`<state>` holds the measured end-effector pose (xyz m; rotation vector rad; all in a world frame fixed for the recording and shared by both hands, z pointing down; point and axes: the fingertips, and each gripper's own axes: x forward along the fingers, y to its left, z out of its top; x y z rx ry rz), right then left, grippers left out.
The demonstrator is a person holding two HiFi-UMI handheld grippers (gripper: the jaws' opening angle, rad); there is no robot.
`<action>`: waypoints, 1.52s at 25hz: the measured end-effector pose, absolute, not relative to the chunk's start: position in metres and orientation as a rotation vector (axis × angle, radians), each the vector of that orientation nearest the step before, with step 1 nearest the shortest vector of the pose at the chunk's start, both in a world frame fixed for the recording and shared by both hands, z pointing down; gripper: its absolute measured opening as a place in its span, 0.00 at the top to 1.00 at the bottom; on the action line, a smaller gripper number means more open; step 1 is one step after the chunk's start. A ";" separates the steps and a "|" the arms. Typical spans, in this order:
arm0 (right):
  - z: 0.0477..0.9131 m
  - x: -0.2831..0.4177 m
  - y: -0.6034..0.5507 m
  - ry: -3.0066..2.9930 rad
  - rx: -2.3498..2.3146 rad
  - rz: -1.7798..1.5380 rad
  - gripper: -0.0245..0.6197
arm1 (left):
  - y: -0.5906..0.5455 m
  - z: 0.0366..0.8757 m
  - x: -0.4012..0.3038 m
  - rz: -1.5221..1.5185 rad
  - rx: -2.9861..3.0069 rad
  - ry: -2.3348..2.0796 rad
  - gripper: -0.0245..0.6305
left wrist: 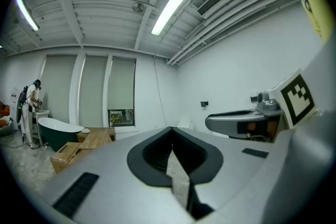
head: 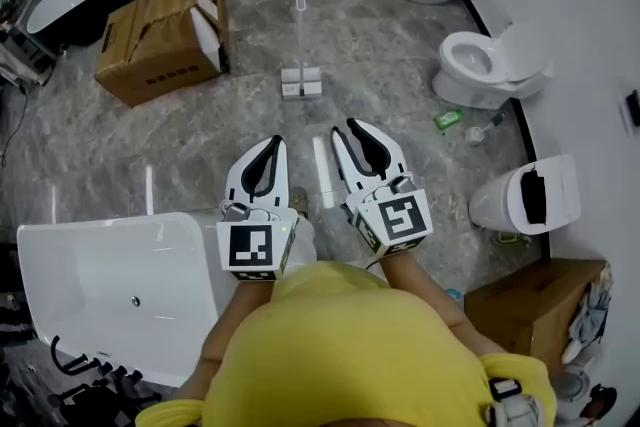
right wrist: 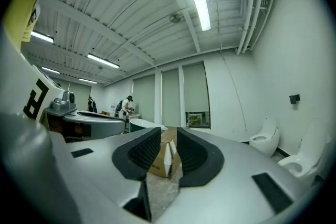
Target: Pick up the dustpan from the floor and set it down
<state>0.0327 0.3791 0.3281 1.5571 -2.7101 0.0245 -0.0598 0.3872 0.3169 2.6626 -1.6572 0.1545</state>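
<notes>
The dustpan (head: 301, 81), seemingly the white upright-handled one, stands on the floor right of the cardboard box (head: 160, 40), whose dark side print is unreadable. Below the box, the left gripper (head: 274, 143) is closed and empty, the right gripper (head: 352, 125) slightly apart and empty

Veined grey stone floor (head: 380, 45), faintly glossy; toilets (head: 480, 65) glossy white ceramic; boxes (head: 160, 40) matt cardboard.
</notes>
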 end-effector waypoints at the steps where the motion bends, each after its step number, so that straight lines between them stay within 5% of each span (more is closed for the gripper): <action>1: 0.327 0.031 0.365 -2.704 1.559 0.018 0.79 | 0.373 0.316 -0.063 0.156 2.660 -1.657 0.96; 15: 0.334 0.005 0.180 -2.599 1.653 0.051 0.77 | 0.185 0.327 -0.090 0.206 2.753 -1.523 0.96; 38: 0.361 0.007 0.023 -2.581 1.610 0.139 0.77 | 0.039 0.349 -0.083 0.220 2.722 -1.456 0.96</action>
